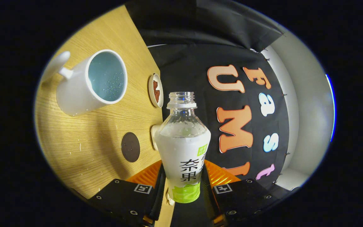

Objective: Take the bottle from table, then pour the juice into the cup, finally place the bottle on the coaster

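2 fingers [161, 186] of the gripper [183, 189] press on the lower body of the bottle [183, 148], 1 on each side, so the jaws are clamped on it over the printed sleeve. Seen along the fingers the scene is rolled: the wooden table [83, 151] runs up one side, which suggests the bottle is being tipped in the air rather than standing.

Largest of the things is the table. On it stands the white cup [88, 83], beyond the fingers and well apart from the bottle's open neck; its inside looks pale blue with a few droplets, and I cannot tell how full it is. Between cup and fingers lies a dark round coaster [130, 147], flat on the wood. A smaller round item [156, 90] sits at the table's far edge; what it is stays unclear.

1 judgement on handling: the bottle is thin clear plastic, capless, and probably light, so it will likely flex under a hard squeeze. Droplets cling inside the shoulder. The waist under the sleeve seems the sound place to hold, since the tapered shoulder would slip.
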Motion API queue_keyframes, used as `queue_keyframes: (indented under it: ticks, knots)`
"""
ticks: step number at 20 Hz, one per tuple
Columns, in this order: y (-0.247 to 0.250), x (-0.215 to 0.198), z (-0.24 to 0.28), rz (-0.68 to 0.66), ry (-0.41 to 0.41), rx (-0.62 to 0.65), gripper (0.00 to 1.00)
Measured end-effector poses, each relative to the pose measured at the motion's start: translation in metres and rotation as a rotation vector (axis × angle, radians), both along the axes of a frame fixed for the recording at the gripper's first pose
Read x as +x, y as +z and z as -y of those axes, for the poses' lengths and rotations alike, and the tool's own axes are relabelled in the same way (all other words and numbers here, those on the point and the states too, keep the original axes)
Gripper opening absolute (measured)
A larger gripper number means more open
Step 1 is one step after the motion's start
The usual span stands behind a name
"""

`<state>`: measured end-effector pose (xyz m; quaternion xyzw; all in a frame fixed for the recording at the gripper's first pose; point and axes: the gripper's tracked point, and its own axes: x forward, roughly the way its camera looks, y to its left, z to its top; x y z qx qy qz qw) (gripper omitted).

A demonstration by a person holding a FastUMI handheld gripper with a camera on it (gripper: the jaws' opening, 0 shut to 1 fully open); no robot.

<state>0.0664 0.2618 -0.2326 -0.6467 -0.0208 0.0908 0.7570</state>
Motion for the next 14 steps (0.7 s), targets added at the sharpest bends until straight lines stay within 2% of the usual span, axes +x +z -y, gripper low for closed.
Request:
queue_keyframes:
  ticks: [10, 14]
  knots:
    - [-0.002, -0.005, -0.015, 0.049, 0.064, -0.228, 0.56]
    - [-0.003, 0.001, -0.012, 0.032, 0.054, -0.238, 0.56]
